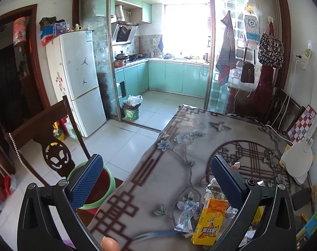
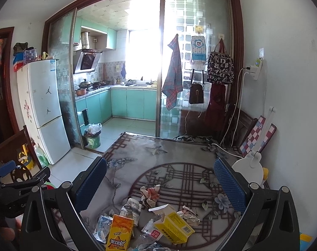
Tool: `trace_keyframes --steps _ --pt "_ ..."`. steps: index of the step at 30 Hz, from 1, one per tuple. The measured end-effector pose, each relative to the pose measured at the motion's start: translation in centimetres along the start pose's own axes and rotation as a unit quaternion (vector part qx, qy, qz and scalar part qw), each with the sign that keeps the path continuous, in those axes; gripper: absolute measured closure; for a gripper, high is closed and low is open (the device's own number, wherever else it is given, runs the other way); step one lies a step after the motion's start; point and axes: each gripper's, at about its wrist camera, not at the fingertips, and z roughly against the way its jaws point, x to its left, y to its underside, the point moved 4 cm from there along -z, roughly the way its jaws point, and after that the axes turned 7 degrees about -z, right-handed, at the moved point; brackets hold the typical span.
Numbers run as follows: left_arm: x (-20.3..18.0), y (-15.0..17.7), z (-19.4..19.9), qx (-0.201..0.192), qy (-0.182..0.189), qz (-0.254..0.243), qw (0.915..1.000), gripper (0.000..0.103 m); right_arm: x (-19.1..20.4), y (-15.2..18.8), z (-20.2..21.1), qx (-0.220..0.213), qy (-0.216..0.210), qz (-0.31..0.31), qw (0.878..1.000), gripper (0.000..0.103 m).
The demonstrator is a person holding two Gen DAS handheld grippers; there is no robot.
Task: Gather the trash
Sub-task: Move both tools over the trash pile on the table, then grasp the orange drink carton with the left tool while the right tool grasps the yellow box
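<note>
Trash lay heaped on the tabletop, orange carton nearest its front edge, yellow box and crumpled wrappers just behind. Left tool and right tool both stood wide, holding nothing. Risk, as judged: light wrappers near the carton could slide off the edge if nudged, missing the green bin beside the tabletop.

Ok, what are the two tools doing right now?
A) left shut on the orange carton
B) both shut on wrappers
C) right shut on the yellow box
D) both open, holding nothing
D: the left tool and right tool both have their jaws spread wide, with the orange carton and yellow box lying loose on the table.
</note>
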Motion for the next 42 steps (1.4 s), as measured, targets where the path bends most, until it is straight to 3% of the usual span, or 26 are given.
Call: trace_keyframes --steps 11,14,17,20,24,26,29,33,35,42 --pt "-2.0 0.3 -1.3 0.014 0.022 -0.017 0.9995 0.0 -0.6 0.3 -1.0 0.015 0.003 -0.003 1.0 0.0" --pt "-2.8 0.9 -2.6 0.039 0.056 -0.016 0.9975 0.0 -0.9 1.2 -2.4 0.028 -0.018 0.0 0.999 0.0" --pt "-3.7 2.8 -5.3 0.113 0.118 0.016 0.9864 0.0 -1.3 3.9 -5.1 0.089 -0.071 0.011 0.993 0.0" --pt "-4.1 5.1 -7.3 0.15 0.128 0.022 0.9801 0.0 -3.0 7.8 -7.8 0.166 -0.086 -0.01 0.982 0.0" --pt "-5.5 7.8 -9.0 0.177 0.154 -0.001 0.9721 0.01 -6.9 12.1 -10.6 0.233 -0.025 -0.039 0.971 0.0" --pt "-6.3 9.0 -10.0 0.199 0.19 0.004 0.9613 0.013 -8.6 13.7 -12.1 0.27 0.001 -0.048 0.962 0.0" --pt "-8.3 11.3 -11.3 0.247 0.226 0.001 0.9423 0.016 -10.0 14.7 -13.9 0.3 -0.008 -0.049 0.953 0.0" --pt "-11.5 14.0 -11.8 0.285 0.254 -0.052 0.9228 0.039 -9.3 14.8 -15.9 0.309 -0.035 0.005 0.951 0.0" --pt "-13.0 15.1 -12.0 0.3 0.268 -0.075 0.9126 0.042 -8.5 15.1 -16.6 0.323 -0.061 0.015 0.944 0.0" --pt "-13.9 15.1 -12.2 0.287 0.268 -0.101 0.9141 0.045 -6.7 17.2 -18.5 0.347 -0.065 0.047 0.935 0.001"
